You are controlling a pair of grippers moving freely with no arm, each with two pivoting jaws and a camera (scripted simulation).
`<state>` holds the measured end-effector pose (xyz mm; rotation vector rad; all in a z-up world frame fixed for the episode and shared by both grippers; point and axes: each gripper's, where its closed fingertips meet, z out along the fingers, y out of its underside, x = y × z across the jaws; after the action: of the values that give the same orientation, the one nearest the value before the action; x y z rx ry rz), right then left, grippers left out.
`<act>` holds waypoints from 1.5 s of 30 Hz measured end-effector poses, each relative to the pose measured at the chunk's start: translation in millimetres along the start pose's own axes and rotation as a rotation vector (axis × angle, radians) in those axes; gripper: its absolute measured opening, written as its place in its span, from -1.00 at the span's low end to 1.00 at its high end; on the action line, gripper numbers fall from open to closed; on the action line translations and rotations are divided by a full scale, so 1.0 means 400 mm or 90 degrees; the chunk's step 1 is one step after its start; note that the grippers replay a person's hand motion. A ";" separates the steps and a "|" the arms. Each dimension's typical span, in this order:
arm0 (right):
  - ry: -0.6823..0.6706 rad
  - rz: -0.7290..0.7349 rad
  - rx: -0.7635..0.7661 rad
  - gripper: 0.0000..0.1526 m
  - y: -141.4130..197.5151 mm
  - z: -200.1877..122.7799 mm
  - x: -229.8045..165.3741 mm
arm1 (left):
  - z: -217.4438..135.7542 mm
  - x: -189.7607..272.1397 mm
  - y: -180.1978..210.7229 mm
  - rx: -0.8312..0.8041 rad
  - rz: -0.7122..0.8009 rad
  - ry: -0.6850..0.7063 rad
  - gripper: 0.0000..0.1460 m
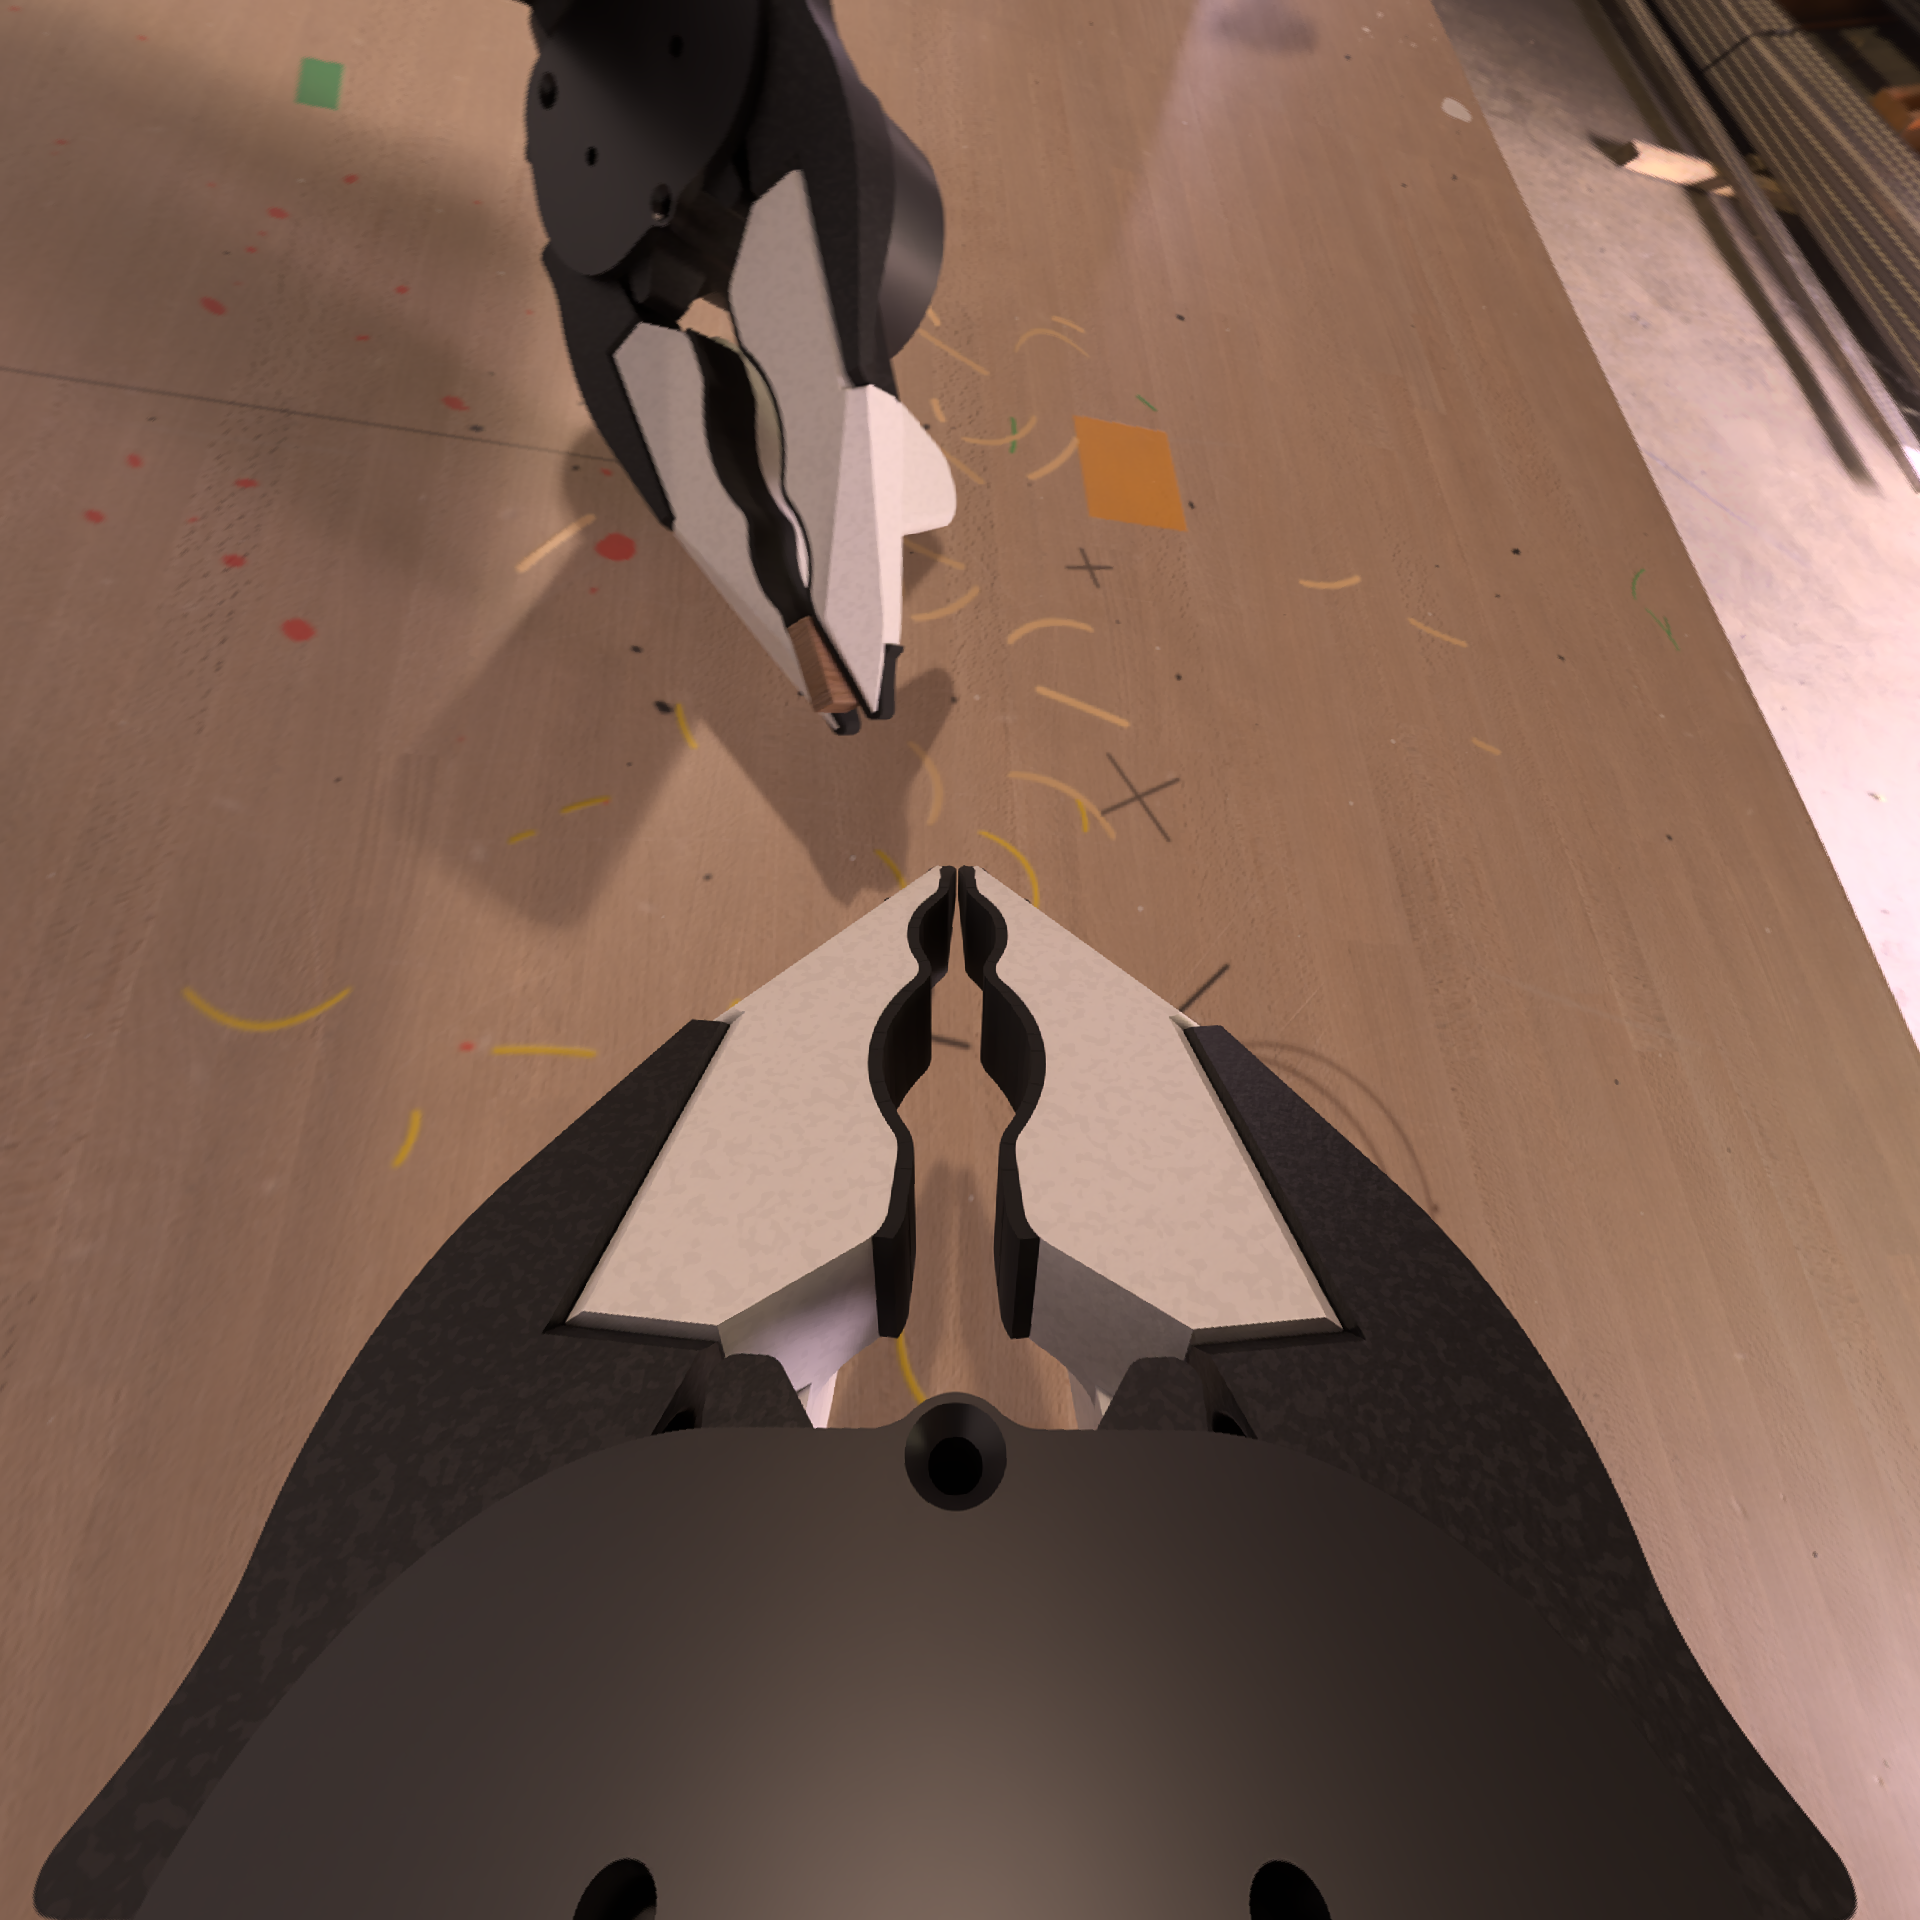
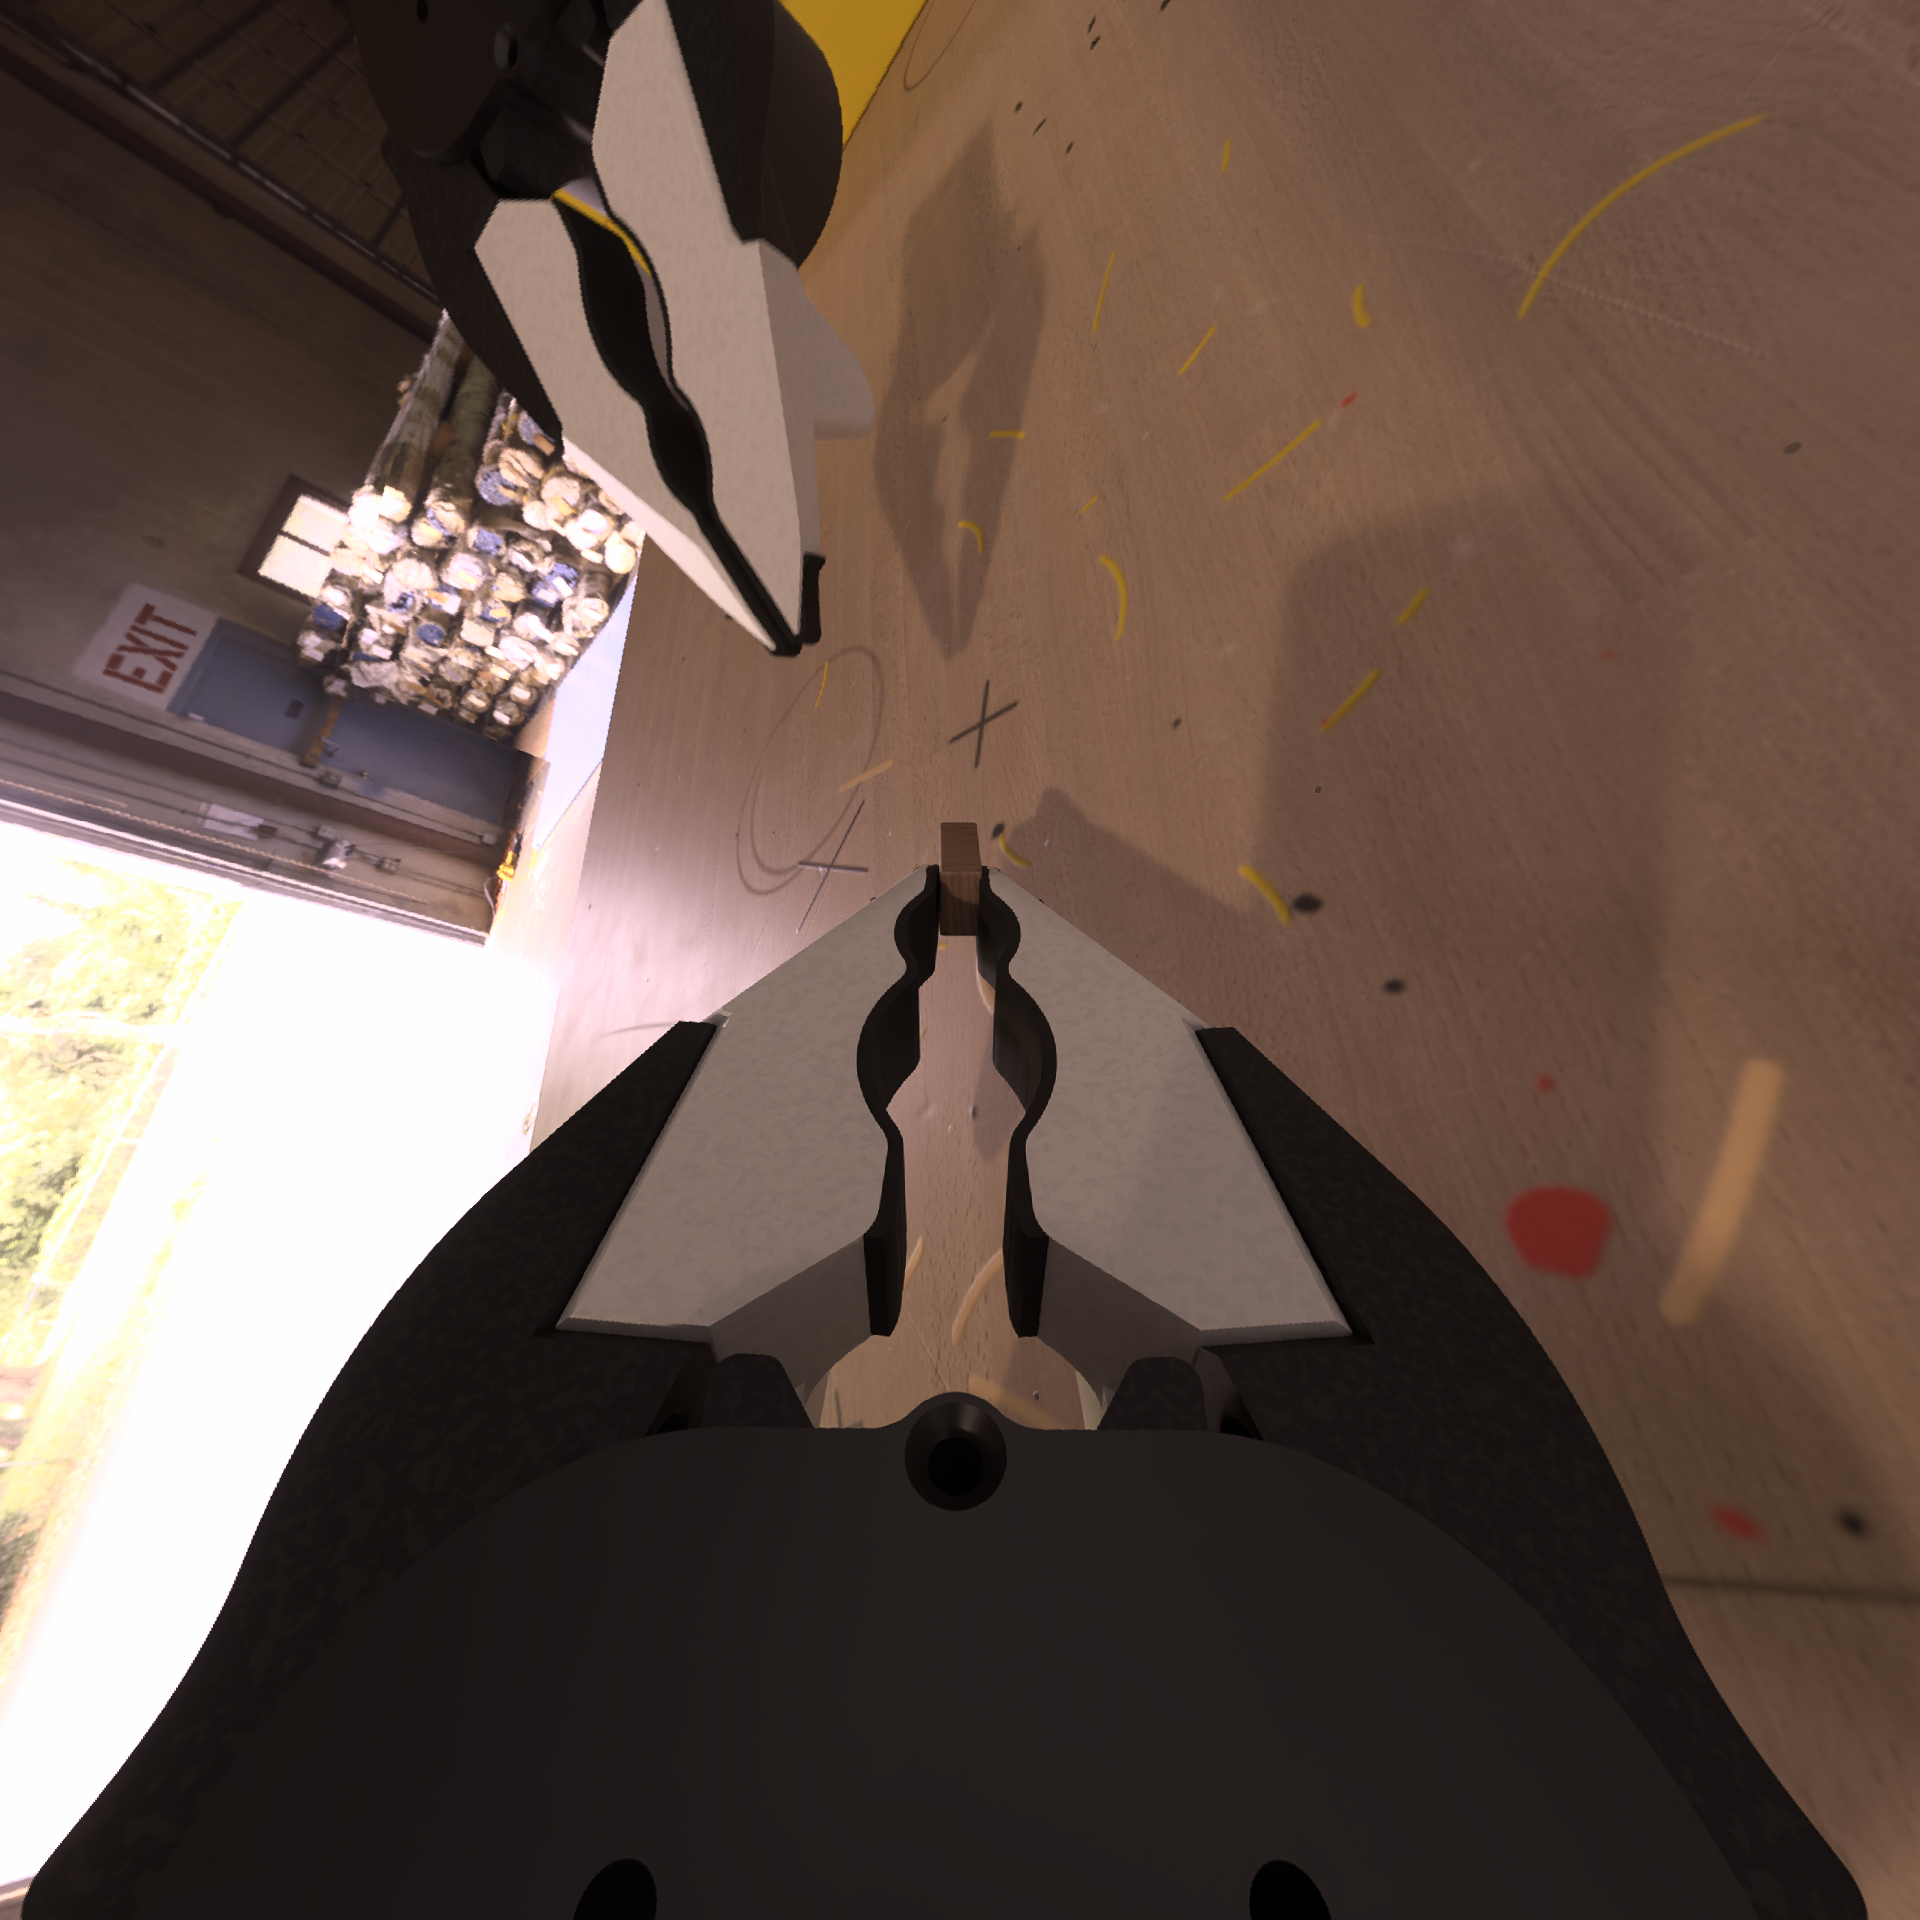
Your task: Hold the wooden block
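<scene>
I am counting two grippers: my left gripper (image 1: 954,878) and my right gripper (image 2: 958,883). I am seeing one wooden block (image 2: 958,878), one tabletop (image 1: 1351,1039), one orange patch (image 1: 1130,473) and one green patch (image 1: 319,82) lying on it, far off, and three black crosses near the middle.

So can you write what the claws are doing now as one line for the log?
right claw: shut on wooden block, above table | left claw: shut, empty | hold: underway
</scene>
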<state>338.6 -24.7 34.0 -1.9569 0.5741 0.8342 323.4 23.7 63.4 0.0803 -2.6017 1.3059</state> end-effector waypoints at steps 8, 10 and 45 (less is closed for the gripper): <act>-0.001 -0.014 0.003 -0.92 0.000 0.003 -0.003 | -0.003 -0.041 0.013 -0.028 -0.017 -0.045 -0.99; 0.002 -0.024 0.000 -0.92 0.002 0.005 -0.003 | 0.004 -0.052 0.016 -0.043 -0.017 -0.061 -0.99; -0.001 -0.041 0.014 -0.92 -0.006 0.016 -0.010 | -0.017 -0.019 0.009 -0.060 0.036 -0.132 -0.55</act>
<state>335.7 -17.7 35.9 -1.9443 0.5144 0.7868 331.6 30.9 62.9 0.1342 -2.8543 1.2513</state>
